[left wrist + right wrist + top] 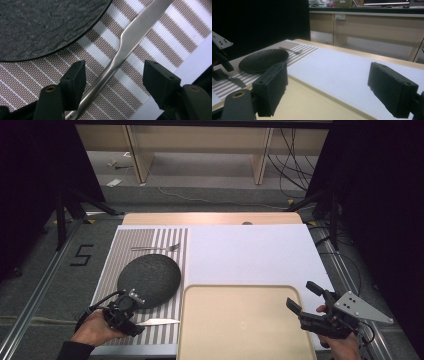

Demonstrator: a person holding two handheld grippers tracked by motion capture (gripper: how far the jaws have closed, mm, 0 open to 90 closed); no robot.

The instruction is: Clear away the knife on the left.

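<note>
Two jaws of my left gripper [113, 75] stand apart on either side of a table knife [120, 52], its handle running up between them low in the left gripper view, so nothing is gripped yet. In the high view that gripper [125, 312] sits at the lower left of the frame, with the knife [157, 322] lying flat on the striped mat [150, 237] just below the dark slate plate [149, 280]. A fork [157, 248] lies on the mat above the plate, toward the upper left. My right gripper [307, 301] hangs at the lower right, jaws spread and holding nothing, over the right edge of the beige tray [240, 320] on the bench [250, 255].

I judge the step in hand to be the pick-up of the knife. Whether my jaws touch the mat I cannot quite tell from this angle. Next they should close squarely on the thin handle, low enough to catch it, then lift it level, clear of the plate's rim.
</note>
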